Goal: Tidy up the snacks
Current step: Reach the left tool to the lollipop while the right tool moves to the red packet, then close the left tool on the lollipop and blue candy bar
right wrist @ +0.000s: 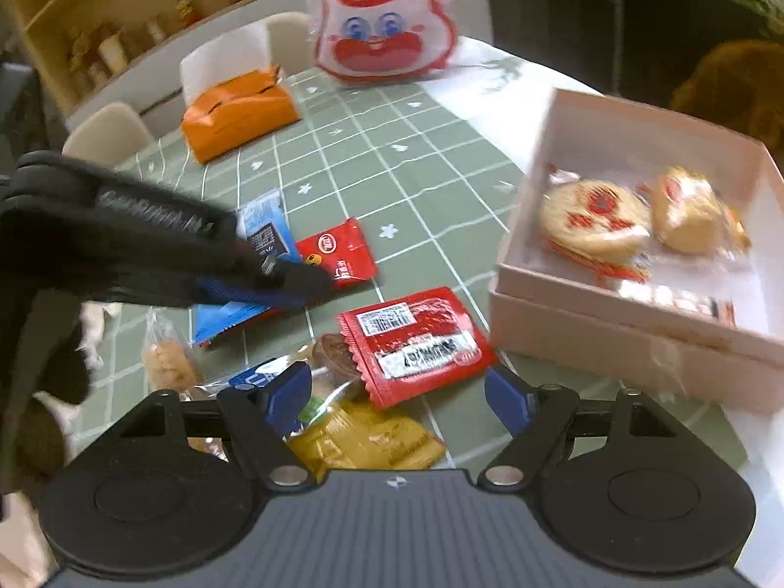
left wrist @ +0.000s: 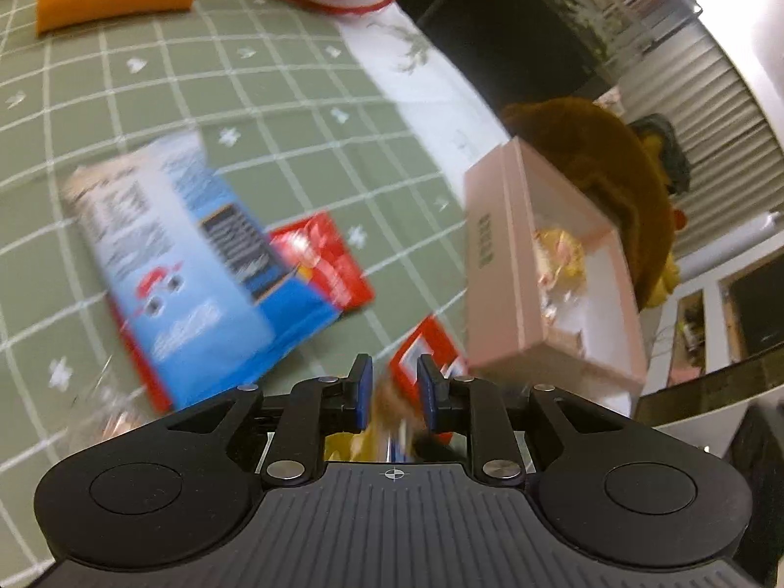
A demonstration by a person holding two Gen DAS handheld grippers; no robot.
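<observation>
**Counter** (right wrist: 421, 181): green cloth with a white grid, white along its right edge.

**Left gripper** (left wrist: 393, 367): clenched, blue pads close together. The gap between them is blurred, and nothing can be made out as held. In the right wrist view it reaches in from the left, its tip over the blue packet.

**Right gripper** (right wrist: 399, 392): released, jaws wide apart and empty. It hangs over the near cluster of snacks.

**Pink box** (right wrist: 632, 328): open, at the right of the counter. It holds a round biscuit with red print (right wrist: 593, 225), a yellowish wrapped snack (right wrist: 696, 215) just to the biscuit's right, and a blurred wrapper against the near wall.

**Loose snacks on the cloth:**
- red sachet with white labels (right wrist: 416, 343), near, just left of the pink box
- dark round cookie (right wrist: 335, 355), touching the sachet's left edge
- yellow packet (right wrist: 362, 436), nearest, under the right gripper
- clear-wrapped cookie (right wrist: 166, 362), near left
- blue packet (right wrist: 264, 230), centre left
- small red packet (right wrist: 338, 255), just right of the blue packet

**Far end:**
- orange pack (right wrist: 240, 112), far left
- rabbit-face bag (right wrist: 382, 14), upright, far centre
</observation>
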